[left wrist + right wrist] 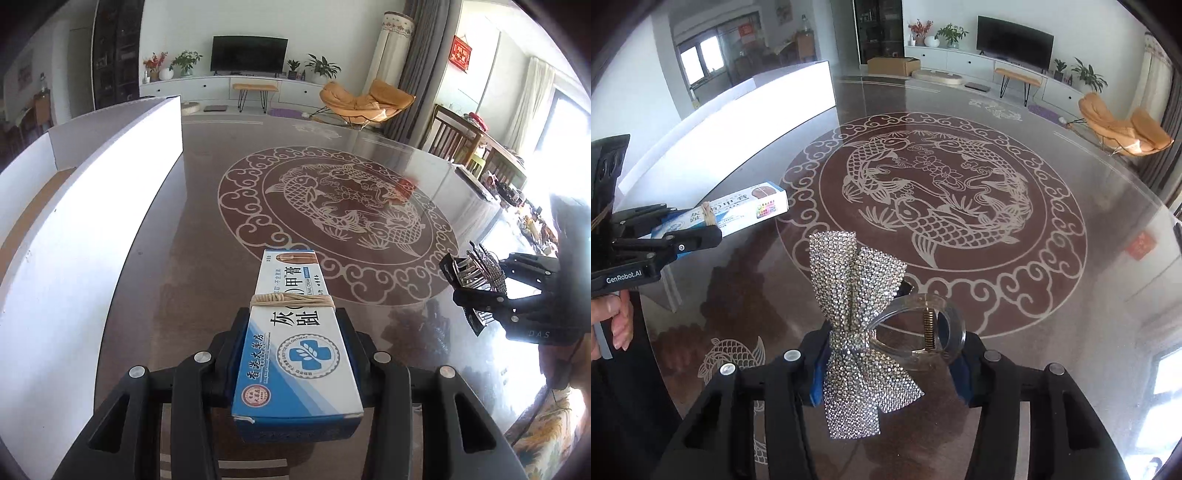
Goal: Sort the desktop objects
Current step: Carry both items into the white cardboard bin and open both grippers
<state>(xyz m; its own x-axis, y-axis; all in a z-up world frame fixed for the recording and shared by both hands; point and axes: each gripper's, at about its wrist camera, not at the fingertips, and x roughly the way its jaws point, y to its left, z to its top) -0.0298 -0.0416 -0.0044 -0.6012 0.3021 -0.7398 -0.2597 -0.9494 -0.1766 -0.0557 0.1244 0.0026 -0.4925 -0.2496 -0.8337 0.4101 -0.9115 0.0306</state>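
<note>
2 views checked, left wrist first.
Left wrist, grip: left gripper (291, 354) clamped on 1 cream box (295, 339), held above the table (207, 206).
Left wrist, risk: box juts far forward; it may pivot or slip at the white bin (92, 206).
Left wrist, count: 1 box, 1 string band (291, 300), 1 bin.
Right wrist, grip: right gripper (886, 369) closed on 1 hair clip (860, 325), clear of the table.
Right wrist, risk: pads bear on bow and clear ring; it may twist out.
Right wrist, count: 1 clip, 2 grippers.
</note>
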